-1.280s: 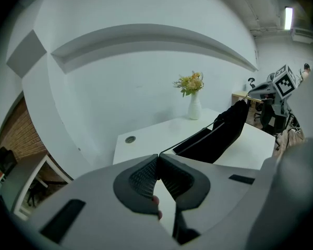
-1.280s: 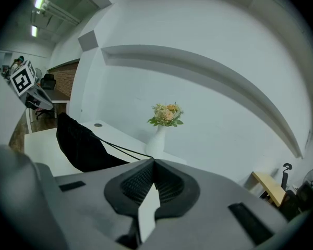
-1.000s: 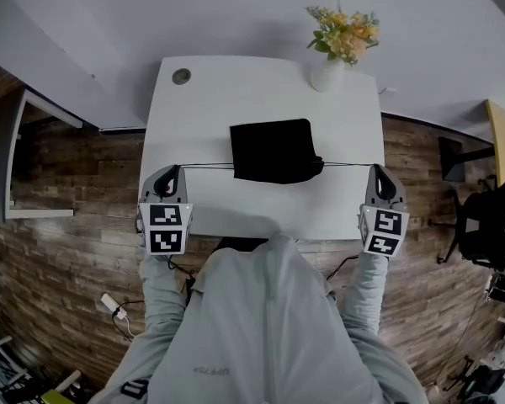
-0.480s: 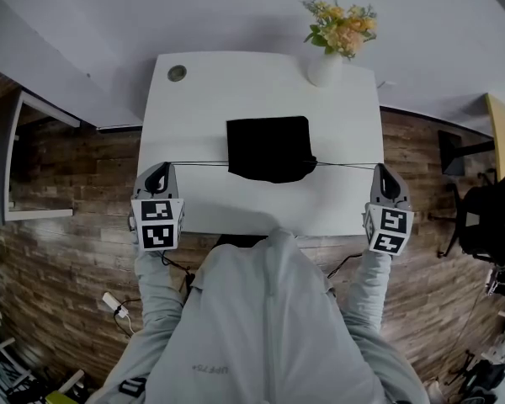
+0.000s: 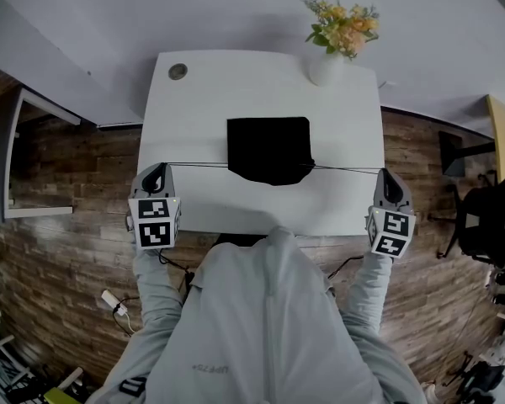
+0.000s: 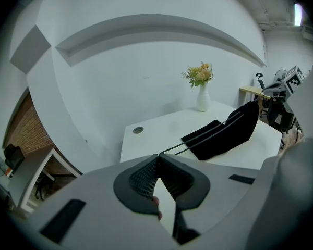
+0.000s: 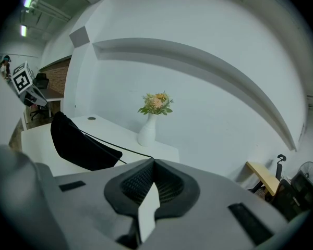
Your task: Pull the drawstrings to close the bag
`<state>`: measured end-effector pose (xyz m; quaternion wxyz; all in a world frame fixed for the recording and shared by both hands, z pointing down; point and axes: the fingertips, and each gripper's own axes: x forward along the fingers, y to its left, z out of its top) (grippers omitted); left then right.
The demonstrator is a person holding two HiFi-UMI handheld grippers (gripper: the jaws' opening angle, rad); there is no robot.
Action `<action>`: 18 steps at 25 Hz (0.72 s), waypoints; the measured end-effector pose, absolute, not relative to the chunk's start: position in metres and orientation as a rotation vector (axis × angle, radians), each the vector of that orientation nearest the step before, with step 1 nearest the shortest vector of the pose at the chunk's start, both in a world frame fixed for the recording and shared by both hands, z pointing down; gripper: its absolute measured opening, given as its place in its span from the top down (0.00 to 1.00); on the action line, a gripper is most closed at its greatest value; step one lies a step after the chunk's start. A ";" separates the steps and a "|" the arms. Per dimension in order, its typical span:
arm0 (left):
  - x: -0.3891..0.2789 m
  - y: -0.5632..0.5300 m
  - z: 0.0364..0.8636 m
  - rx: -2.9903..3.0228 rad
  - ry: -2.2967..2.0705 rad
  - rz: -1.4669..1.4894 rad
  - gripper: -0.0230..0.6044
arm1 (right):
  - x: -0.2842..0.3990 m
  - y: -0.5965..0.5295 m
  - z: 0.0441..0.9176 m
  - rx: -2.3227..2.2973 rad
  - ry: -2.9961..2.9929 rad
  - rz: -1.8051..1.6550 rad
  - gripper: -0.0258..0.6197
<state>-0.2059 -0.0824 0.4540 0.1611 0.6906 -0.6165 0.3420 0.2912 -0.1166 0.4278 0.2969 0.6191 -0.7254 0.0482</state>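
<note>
A black drawstring bag (image 5: 269, 148) lies in the middle of the white table (image 5: 202, 99). Its near edge is bunched, and thin black cords run taut from it to both sides. My left gripper (image 5: 160, 168) sits at the table's left front corner, shut on the left drawstring (image 5: 198, 164). In the left gripper view the cords (image 6: 198, 137) lead from the closed tips (image 6: 157, 155) to the bag (image 6: 224, 134). My right gripper (image 5: 384, 175) is past the table's right edge, shut on the right drawstring (image 5: 345, 169). In the right gripper view that cord (image 7: 117, 148) runs to the bag (image 7: 73, 142).
A white vase of flowers (image 5: 330, 57) stands at the table's far right. A round cable port (image 5: 178, 71) is at the far left corner. Wooden flooring surrounds the table, with a black chair (image 5: 484, 225) to the right.
Both grippers have spread slightly outward, the right one most. The bag's near edge has bunched narrower, and the cords look tighter.
</note>
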 end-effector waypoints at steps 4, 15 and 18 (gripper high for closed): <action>-0.206 -0.082 0.456 1.968 -1.760 0.986 0.92 | 0.297 -0.116 0.429 1.651 -1.917 0.134 0.93; -0.211 -0.078 0.461 1.939 -1.762 0.996 0.92 | 0.306 -0.110 0.433 1.655 -1.894 0.144 0.93; -0.212 -0.076 0.462 1.936 -1.761 0.995 0.92 | 0.308 -0.108 0.433 1.652 -1.890 0.145 0.93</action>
